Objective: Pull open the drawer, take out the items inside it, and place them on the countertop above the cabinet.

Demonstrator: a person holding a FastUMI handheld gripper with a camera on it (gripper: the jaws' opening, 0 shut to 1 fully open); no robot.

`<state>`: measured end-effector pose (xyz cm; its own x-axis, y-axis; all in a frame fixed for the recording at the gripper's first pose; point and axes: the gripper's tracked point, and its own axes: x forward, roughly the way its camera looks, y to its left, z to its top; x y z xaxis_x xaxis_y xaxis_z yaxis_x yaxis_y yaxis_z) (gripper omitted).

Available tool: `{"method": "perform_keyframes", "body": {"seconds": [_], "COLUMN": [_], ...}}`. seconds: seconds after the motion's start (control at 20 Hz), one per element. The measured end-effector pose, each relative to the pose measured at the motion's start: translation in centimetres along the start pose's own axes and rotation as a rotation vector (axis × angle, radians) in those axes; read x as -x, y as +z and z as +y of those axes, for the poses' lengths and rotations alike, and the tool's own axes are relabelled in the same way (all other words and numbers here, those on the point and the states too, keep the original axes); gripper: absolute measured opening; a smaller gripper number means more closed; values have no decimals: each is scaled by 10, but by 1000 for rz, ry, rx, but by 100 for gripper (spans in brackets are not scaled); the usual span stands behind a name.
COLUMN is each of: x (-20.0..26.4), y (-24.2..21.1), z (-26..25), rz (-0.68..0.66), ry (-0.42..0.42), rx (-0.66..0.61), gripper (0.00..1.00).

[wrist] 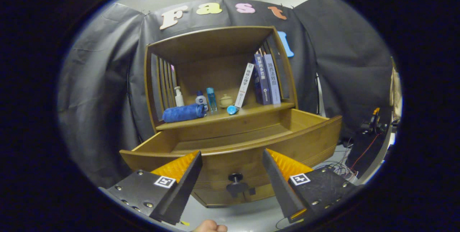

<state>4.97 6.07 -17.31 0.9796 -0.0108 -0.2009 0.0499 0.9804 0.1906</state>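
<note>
Drawer (251,135) pulled out toward claw, long axis left-right, front panel w/ knob (235,178) facing near. Visible drawer interior looks bare. Tabletop (258,109) above: blue roll (183,113) lying left-right, bottles (201,99), books (267,79) upright at right; front edge partly free. Claw (231,162) released, fingers spread wide, apart from drawer front, knob between them.

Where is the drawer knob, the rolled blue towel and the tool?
drawer knob (235,178), gripper view, on its round head
rolled blue towel (184,113), gripper view, mid-roll
tool (231,160), gripper view, between its open fingertips
</note>
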Motion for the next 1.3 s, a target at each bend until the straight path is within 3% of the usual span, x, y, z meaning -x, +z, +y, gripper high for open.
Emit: {"method": "perform_keyframes", "body": {"seconds": [0.55,1.0,1.3], "x": [-27,-29,-35], "y": [-32,-26,-22], "z": [-11,-12,-18], "rz": [122,86,109], "ry": [4,18,-32], "rx": [9,-6,26], "gripper": [100,99,99]}}
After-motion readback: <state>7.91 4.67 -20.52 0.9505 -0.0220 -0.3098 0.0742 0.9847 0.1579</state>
